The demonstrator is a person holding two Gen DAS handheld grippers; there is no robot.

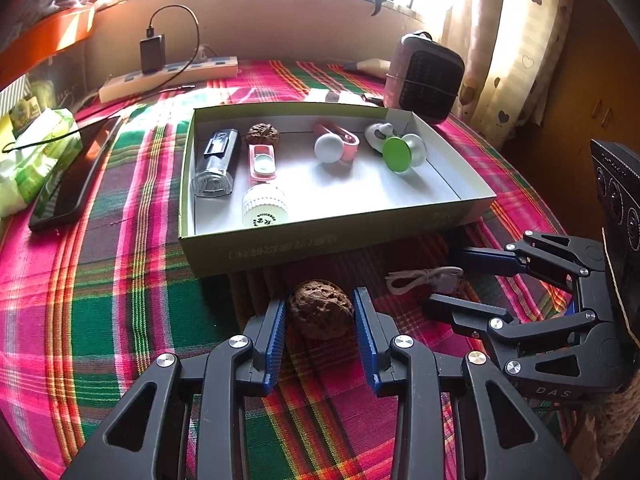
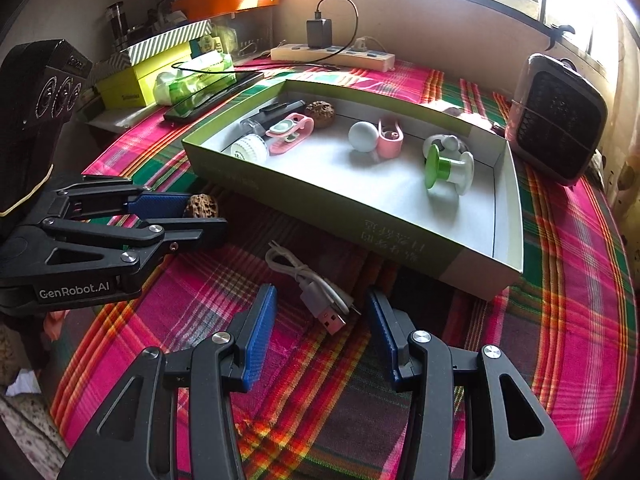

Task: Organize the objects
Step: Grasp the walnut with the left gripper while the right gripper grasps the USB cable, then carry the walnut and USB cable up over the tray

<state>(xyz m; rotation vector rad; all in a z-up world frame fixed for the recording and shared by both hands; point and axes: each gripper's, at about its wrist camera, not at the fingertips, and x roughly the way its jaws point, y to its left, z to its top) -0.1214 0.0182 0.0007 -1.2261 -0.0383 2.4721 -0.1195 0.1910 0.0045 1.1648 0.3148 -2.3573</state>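
A brown walnut (image 1: 320, 308) sits low over the plaid cloth just in front of the green box (image 1: 320, 240). My left gripper (image 1: 320, 300) is shut on it, a blue pad against each side. From the right wrist view the walnut (image 2: 202, 206) shows at the tips of the left gripper (image 2: 206, 214). A coiled white USB cable (image 2: 312, 288) lies on the cloth between the fingers of my right gripper (image 2: 320, 296), which stands open without touching it. The box (image 2: 320, 192) holds a second walnut (image 1: 262, 134), a pink case (image 1: 262, 162), a white cap (image 1: 264, 206) and a green-and-white spool (image 1: 400, 154).
Behind the box to the right stands a dark heater (image 1: 424, 76), and a power strip (image 1: 168, 76) with a charger lies along the back wall. A phone (image 1: 76, 176) and a pack of wipes (image 1: 32, 156) lie to the left. Stacked boxes (image 2: 132, 80) stand far left.
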